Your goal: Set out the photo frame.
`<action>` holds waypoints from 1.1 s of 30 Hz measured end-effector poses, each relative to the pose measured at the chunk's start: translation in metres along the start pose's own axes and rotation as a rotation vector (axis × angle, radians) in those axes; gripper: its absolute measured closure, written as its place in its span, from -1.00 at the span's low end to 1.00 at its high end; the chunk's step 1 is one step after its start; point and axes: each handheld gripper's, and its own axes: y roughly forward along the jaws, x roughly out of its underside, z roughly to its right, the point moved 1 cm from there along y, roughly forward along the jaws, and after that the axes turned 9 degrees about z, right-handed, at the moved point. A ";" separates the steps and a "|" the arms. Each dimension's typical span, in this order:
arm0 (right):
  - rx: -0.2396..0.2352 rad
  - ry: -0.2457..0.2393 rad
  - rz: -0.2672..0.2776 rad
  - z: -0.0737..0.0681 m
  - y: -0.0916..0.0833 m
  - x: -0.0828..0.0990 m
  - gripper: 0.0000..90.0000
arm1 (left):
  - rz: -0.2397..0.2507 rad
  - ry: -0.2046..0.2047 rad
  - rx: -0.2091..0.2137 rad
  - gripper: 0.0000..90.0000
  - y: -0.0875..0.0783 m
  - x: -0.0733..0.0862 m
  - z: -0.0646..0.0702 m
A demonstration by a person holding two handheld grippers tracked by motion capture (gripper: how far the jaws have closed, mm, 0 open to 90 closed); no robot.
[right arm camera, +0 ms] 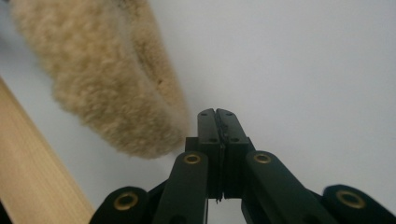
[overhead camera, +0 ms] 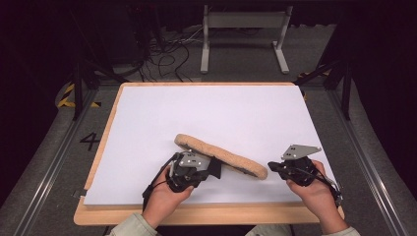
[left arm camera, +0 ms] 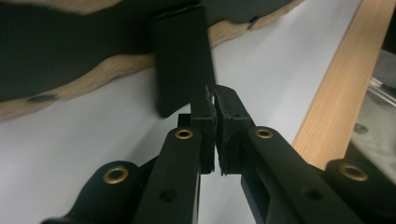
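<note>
Resting on the white surface, a tan fleece insole lies near the front edge between the person's 2 hands, one end tilted up off the sheet. In the left claw view its dark underside faces the camera, with a black tab hanging from it just ahead of the jaw tips. The left claw sits against the insole's near side with jaws clenched and nothing visibly pinched between them. The right claw is likewise clenched and empty, just beside the insole's fluffy right end but apart from it. Judged from this, the step in hand is positioning or turning the insole by nudging rather than gripping. A next move would call for parting 1 claw's jaws and closing them on the insole's rim, or sliding a closed tip beneath the raised edge.
</note>
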 end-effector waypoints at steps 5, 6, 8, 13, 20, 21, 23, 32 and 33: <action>0.020 0.040 0.028 0.007 -0.002 0.002 1.00 | 0.015 0.111 -0.001 0.95 0.027 -0.002 0.017; 0.020 0.040 0.028 0.007 -0.002 0.002 1.00 | 0.006 0.132 -0.009 0.95 0.032 -0.002 0.019; 0.018 0.041 0.028 0.008 0.000 0.003 1.00 | 0.007 0.155 -0.016 0.97 0.040 -0.001 0.022; 0.010 0.043 0.024 0.008 0.002 0.003 1.00 | 0.019 0.202 -0.037 1.00 0.055 -0.003 0.027; 0.010 0.047 0.031 0.008 0.001 0.002 1.00 | 0.004 0.286 -0.068 1.00 0.067 -0.002 0.030; 0.008 0.047 0.032 0.008 0.001 0.002 1.00 | 0.005 0.288 -0.069 1.00 0.069 -0.002 0.030; 0.009 0.048 0.032 0.008 0.001 0.002 1.00 | -0.001 0.297 -0.075 1.00 0.070 -0.002 0.031; 0.003 0.048 0.034 0.007 0.002 0.002 1.00 | -0.022 0.301 -0.130 1.00 0.075 -0.001 0.026; 0.002 0.048 0.034 0.007 0.002 0.002 1.00 | -0.024 0.304 -0.133 1.00 0.075 -0.002 0.026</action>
